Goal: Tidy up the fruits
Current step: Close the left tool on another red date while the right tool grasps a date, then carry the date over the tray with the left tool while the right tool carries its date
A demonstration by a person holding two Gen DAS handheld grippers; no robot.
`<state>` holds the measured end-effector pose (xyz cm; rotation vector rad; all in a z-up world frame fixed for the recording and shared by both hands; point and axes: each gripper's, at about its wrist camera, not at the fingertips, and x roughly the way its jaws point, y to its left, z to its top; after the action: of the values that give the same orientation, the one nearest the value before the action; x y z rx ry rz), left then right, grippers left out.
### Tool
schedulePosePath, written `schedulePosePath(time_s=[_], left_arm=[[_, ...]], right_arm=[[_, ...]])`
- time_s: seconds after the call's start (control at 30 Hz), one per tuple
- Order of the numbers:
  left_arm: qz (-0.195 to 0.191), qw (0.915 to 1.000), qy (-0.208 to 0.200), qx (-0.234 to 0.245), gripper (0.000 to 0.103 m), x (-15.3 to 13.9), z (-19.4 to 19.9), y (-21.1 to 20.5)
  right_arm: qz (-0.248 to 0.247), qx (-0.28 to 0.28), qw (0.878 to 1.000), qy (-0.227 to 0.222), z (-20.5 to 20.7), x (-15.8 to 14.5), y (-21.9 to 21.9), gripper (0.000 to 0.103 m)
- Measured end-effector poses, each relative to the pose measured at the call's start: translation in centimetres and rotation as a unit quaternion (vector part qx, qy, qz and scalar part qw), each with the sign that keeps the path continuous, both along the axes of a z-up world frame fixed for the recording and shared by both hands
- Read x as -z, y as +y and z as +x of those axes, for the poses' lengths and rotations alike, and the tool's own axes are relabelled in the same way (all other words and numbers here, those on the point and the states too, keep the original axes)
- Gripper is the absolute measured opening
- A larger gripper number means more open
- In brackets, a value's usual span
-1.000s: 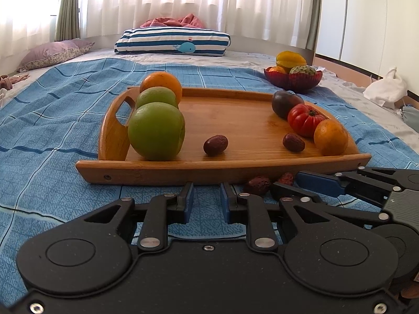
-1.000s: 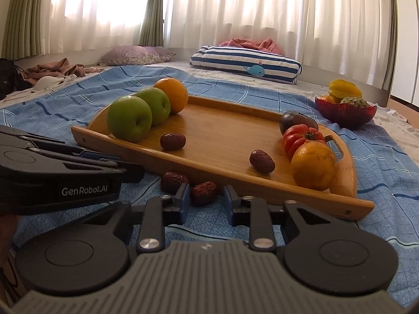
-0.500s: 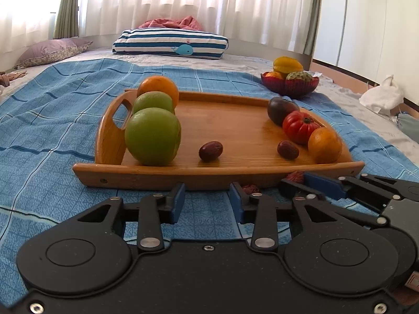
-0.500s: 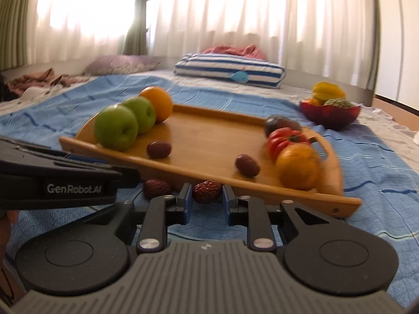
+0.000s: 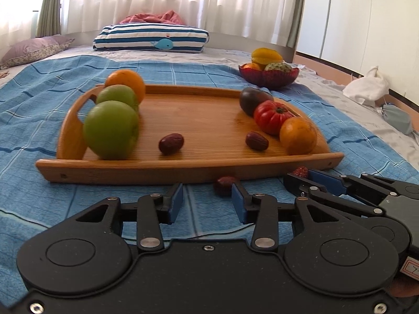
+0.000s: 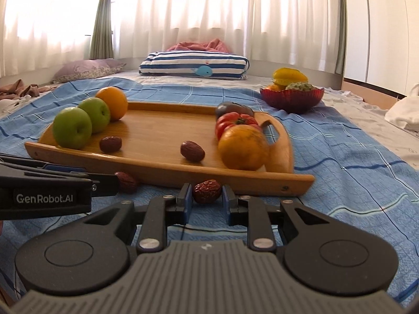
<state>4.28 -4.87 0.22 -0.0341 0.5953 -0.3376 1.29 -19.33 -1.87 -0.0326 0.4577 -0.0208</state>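
A wooden tray (image 5: 204, 120) (image 6: 157, 130) lies on the blue bedspread. It holds two green apples (image 5: 111, 129), two oranges (image 5: 298, 136), a red tomato (image 5: 272, 116), a dark tomato (image 5: 254, 99) and two red dates (image 5: 171, 143). Two more dates lie on the cloth in front of the tray. My left gripper (image 5: 207, 198) is open, with one date (image 5: 225, 184) just ahead of its right finger. My right gripper (image 6: 205, 200) is open with a date (image 6: 207, 191) between its fingertips, resting on the cloth. The other loose date (image 6: 127, 181) lies left of it.
A red bowl (image 5: 268, 74) (image 6: 292, 96) of fruit stands on the bed behind the tray at the right. A striped pillow (image 5: 152, 38) lies at the back. A white bag (image 5: 366, 89) is at the far right. Each gripper shows in the other's view.
My left gripper has opened wider and drawn back slightly from the tray. My right gripper has moved in so its fingers flank the wrinkled date, opening a little.
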Motion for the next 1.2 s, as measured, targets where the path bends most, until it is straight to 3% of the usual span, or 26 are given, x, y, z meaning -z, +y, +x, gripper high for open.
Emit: schedulePosePath(time_s=[0.37,0.6,1.2], left_arm=[[0.010,0.9999,-0.003,-0.009,0.041,0.3,0.3,-1.8],[0.018,0.9998,-0.005,0.000,0.023,0.4,0.2,-2.4],[0.024,0.9990,-0.037,0.000,0.021,-1.4,-1.1,-1.7]], right_arm=[[0.000,0.008,1.000,-0.004,-0.2,0.2,-0.5,0.030],[0.001,0.005,1.000,-0.004,-0.3,0.1,-0.4,0.030],[0.006,-0.006,1.000,-0.022,-0.5,-0.9,0.0,0.030]])
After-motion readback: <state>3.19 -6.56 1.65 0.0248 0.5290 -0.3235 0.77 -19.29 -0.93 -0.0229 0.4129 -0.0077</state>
